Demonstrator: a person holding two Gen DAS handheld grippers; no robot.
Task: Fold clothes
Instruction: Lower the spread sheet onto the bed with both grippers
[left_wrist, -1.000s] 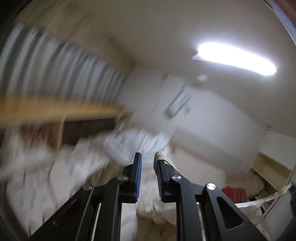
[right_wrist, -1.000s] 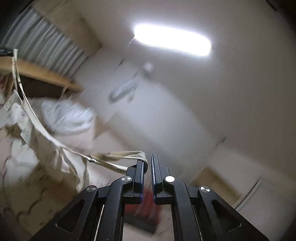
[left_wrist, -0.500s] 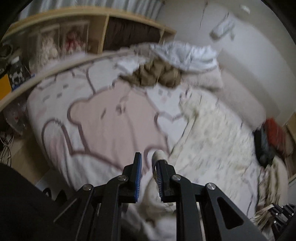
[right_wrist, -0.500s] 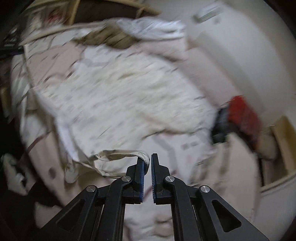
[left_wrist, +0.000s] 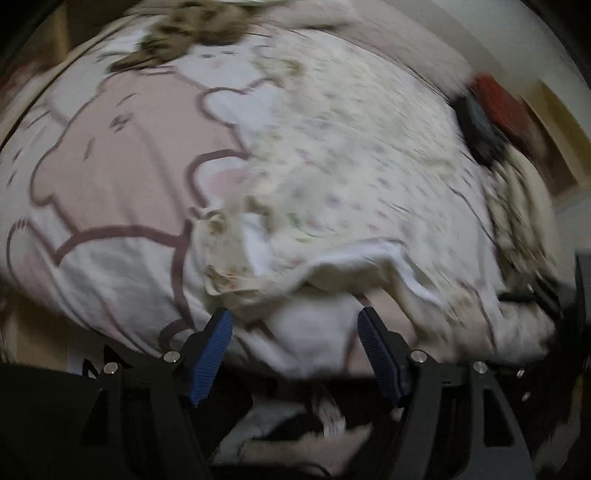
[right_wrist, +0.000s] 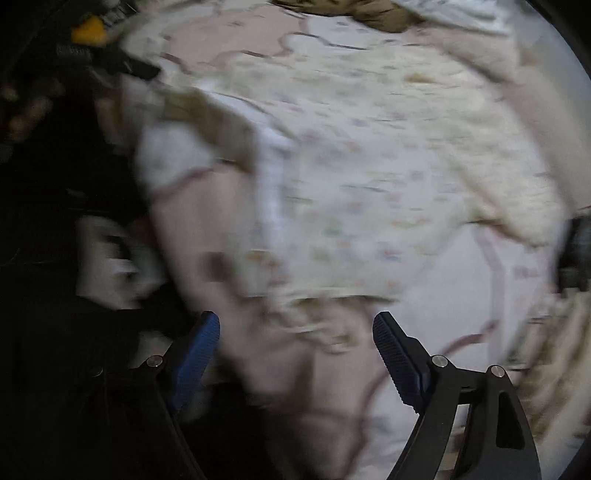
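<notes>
- Cream printed garment (left_wrist: 354, 177) lies spread on the bear-patterned bedspread (left_wrist: 110, 155), ahead of both tongs; its rumpled near hem sits just beyond the left gripper (left_wrist: 295, 334) and the right gripper (right_wrist: 295, 338).
- Left tongs: jaws opening, wide apart, nothing between the blue pads (left_wrist: 210, 354); only bedspread shows in the gap.
- Right tongs: jaws likewise opening, with no cloth pinched between them.
- Likely reason: the garment has been laid flat so it can be folded, and both tongs let go once it rests on the bed.
- Against the earlier frames: both tongs were then nearly closed on strips of the fabric, held up toward the ceiling and wall; now they point down at the bed and the cloth is free.
- Brown clothing (left_wrist: 192, 29) sits far ahead, well apart.
</notes>
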